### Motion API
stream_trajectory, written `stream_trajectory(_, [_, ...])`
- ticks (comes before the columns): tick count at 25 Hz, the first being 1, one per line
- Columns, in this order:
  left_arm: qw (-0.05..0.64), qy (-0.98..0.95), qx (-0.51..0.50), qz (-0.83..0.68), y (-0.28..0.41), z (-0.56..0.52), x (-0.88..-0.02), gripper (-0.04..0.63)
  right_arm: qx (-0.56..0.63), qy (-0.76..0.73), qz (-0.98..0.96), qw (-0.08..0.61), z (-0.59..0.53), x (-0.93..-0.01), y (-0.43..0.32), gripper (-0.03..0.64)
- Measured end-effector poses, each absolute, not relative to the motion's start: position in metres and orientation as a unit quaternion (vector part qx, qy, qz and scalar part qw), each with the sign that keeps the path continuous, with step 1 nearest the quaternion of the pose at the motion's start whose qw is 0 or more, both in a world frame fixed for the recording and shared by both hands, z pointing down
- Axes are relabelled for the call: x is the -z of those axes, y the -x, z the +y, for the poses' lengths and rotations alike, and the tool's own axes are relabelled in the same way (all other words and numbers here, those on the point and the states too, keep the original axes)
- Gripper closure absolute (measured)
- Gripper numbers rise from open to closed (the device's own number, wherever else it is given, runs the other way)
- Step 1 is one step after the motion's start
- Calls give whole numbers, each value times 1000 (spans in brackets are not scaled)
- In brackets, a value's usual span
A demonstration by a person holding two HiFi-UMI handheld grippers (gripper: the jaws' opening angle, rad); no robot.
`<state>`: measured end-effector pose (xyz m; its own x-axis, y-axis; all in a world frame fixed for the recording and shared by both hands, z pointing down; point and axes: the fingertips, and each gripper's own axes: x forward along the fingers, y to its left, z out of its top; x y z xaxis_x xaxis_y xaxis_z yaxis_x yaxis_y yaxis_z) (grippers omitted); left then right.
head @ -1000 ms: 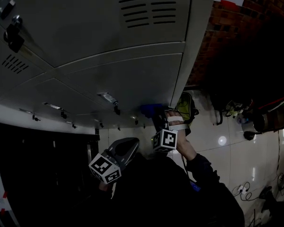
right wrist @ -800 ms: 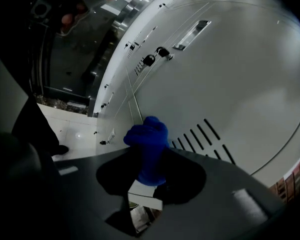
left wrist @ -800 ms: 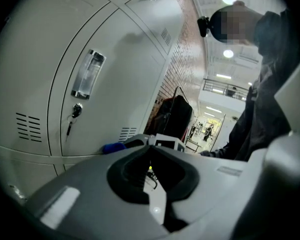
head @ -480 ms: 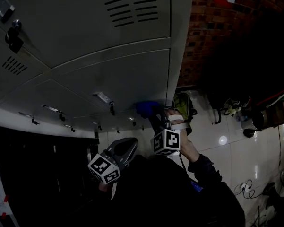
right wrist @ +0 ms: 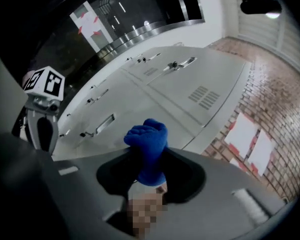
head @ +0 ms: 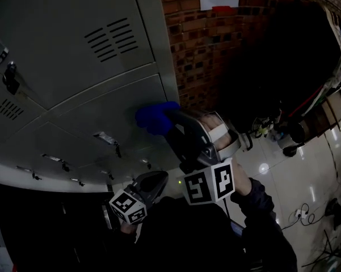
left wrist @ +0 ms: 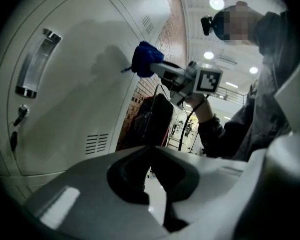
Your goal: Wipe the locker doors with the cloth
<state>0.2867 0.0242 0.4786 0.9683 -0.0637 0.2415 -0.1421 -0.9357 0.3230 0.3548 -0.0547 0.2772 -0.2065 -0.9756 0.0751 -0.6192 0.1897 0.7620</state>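
Grey locker doors [head: 74, 67] meet a brick wall [head: 198, 44]; the right gripper [head: 164, 120], fingers clamped on the blue cloth [head: 153, 117], points its bunched end at a door's right edge, seemingly touching. Left gripper [head: 150, 183], fingers together and empty, hangs lower, farther off
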Motion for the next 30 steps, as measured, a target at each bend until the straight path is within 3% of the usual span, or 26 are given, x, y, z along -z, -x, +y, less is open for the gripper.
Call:
stream_trajectory(4, [162,-980,-113,-34,-298,29,-476,615,324,-591,-693,257,-57,-230,-373,491])
stream_trajectory(10, [160,-980,-110,-35,-299,30,-474,615,333,-601,-675,268,-73,-226,-385,491])
stream_trajectory(30, [185,-972,-128,-71,-280,30,-487,615,210,-519,-724,403,-86,-501,-365,491])
